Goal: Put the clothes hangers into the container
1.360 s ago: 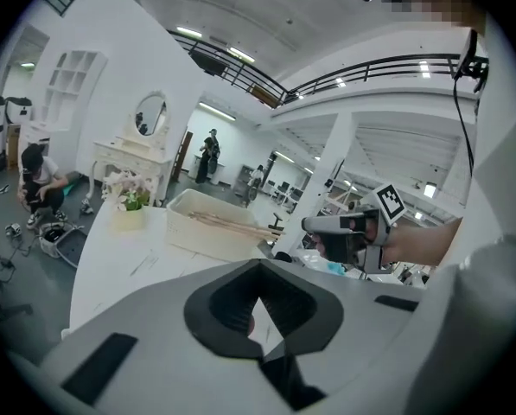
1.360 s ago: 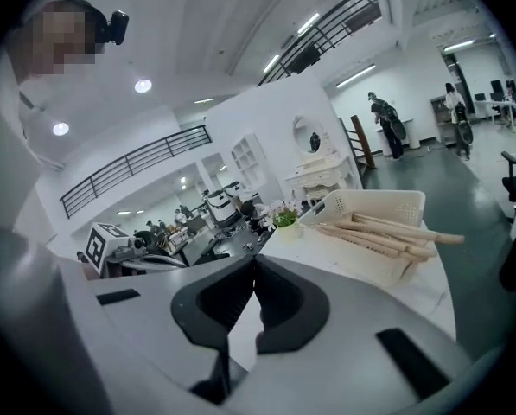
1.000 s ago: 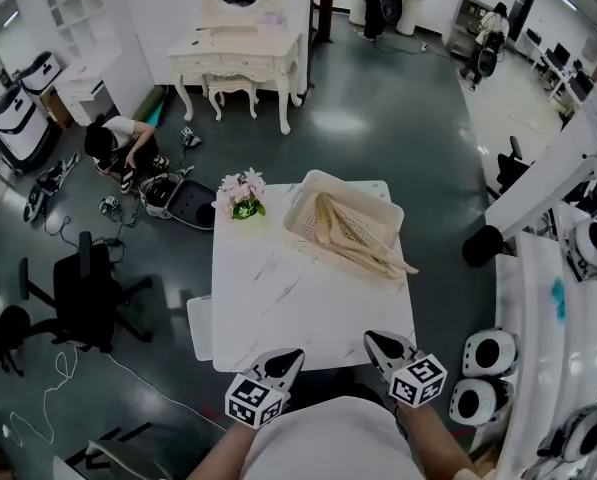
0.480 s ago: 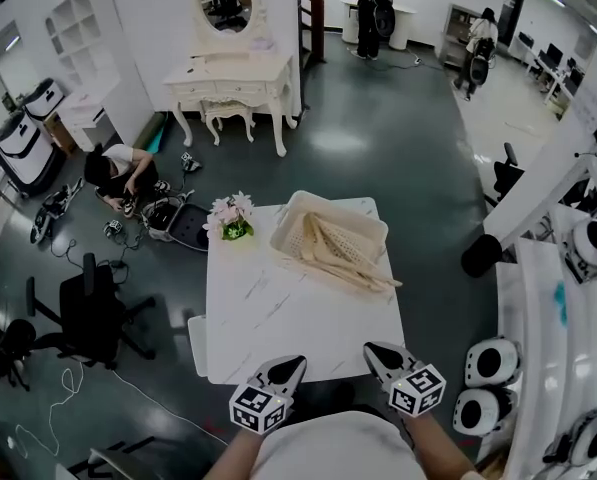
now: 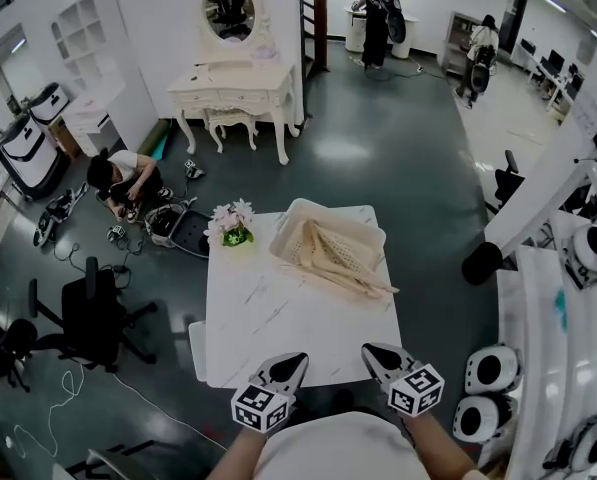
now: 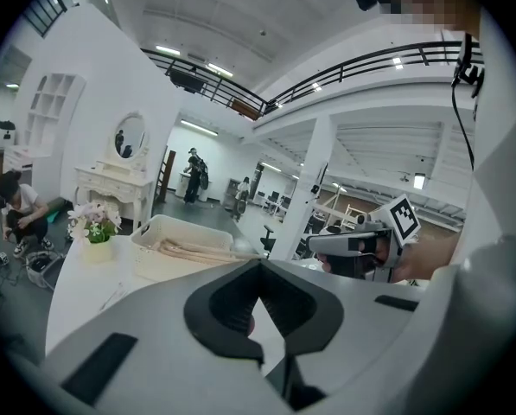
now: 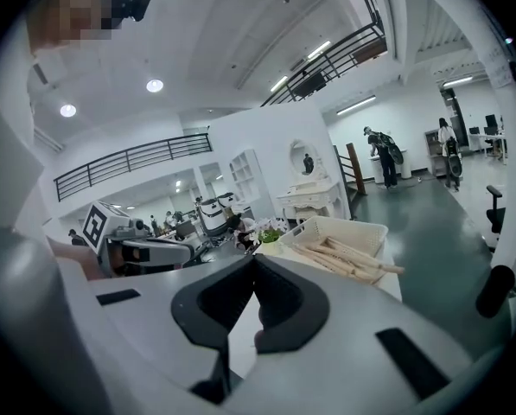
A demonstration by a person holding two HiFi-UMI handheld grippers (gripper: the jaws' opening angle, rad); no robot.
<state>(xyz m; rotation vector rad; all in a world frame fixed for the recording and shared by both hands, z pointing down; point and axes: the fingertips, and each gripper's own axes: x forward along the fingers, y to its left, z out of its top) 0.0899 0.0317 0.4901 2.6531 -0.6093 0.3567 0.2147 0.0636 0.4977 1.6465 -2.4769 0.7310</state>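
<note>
At the near edge of the white, marble-patterned rectangular table (image 5: 278,318), the left gripper (image 5: 290,360) and the right gripper (image 5: 375,352) are being held side by side above the tabletop, both being pointed towards the far end. The jaws of each are being kept pressed together, with nothing being gripped between them, as is being shown in the two gripper views. The pale wooden clothes hangers (image 5: 340,258) are being contained as a loose bundle in the cream, perforated plastic basket (image 5: 338,214), which is being borne on the far right part of the table, well apart from both grippers; several hanger ends are being left projecting over the basket's near right rim. A small pot of pink flowers (image 5: 234,223) is being displayed just beside the basket, at the far left corner. No hanger is being seen on the bare tabletop, so the placing step is being judged as finished, or nearly so. If anything further is being called for, it is probably a reach across the table by one gripper, so that the overhanging ends are being nudged inside the rim without the light basket being pushed off the edge.
</note>
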